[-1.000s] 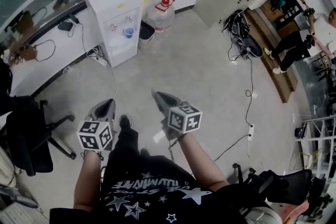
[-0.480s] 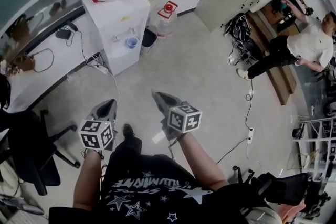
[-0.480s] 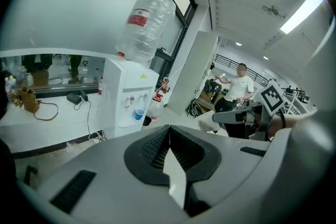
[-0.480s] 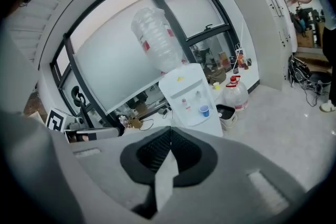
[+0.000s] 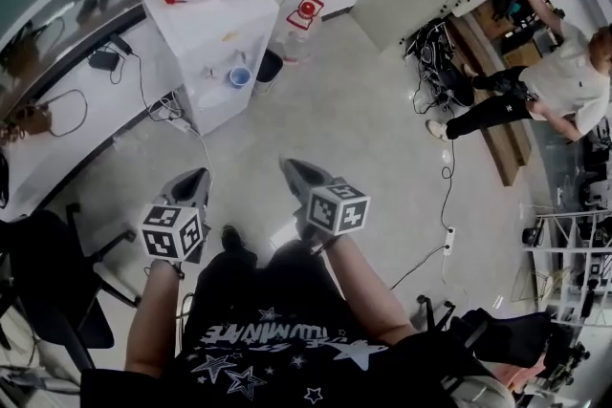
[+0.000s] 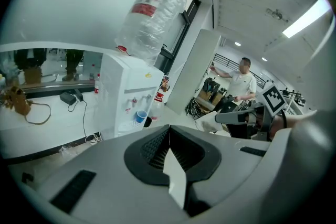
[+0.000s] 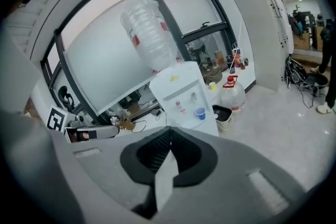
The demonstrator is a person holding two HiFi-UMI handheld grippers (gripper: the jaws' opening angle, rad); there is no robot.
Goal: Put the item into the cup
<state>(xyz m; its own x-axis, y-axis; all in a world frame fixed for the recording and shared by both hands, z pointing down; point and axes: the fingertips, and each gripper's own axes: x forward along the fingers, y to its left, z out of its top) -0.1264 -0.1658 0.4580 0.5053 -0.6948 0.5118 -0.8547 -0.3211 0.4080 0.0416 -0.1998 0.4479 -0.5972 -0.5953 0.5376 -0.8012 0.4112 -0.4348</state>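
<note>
A small blue cup (image 5: 240, 75) stands on the drip tray of a white water dispenser (image 5: 212, 32) ahead of me, also seen as the blue cup (image 6: 140, 116) and the blue cup (image 7: 200, 112) in the two gripper views. My left gripper (image 5: 198, 175) and right gripper (image 5: 287, 164) are held side by side over the floor, pointing at the dispenser and well short of it. The jaws of the left gripper (image 6: 169, 128) and of the right gripper (image 7: 169, 129) meet in a closed line. Nothing shows between them.
A spare water jug (image 5: 298, 22) with a red cap and a black bin (image 5: 270, 67) sit right of the dispenser. A white counter (image 5: 67, 124) runs along the left. An office chair (image 5: 43, 272) is at my left. Cables (image 5: 448, 158) cross the floor; a person (image 5: 535, 96) stands far right.
I have stepped a little closer to the dispenser, both grippers still shut and level. The person at the far right has shifted position.
</note>
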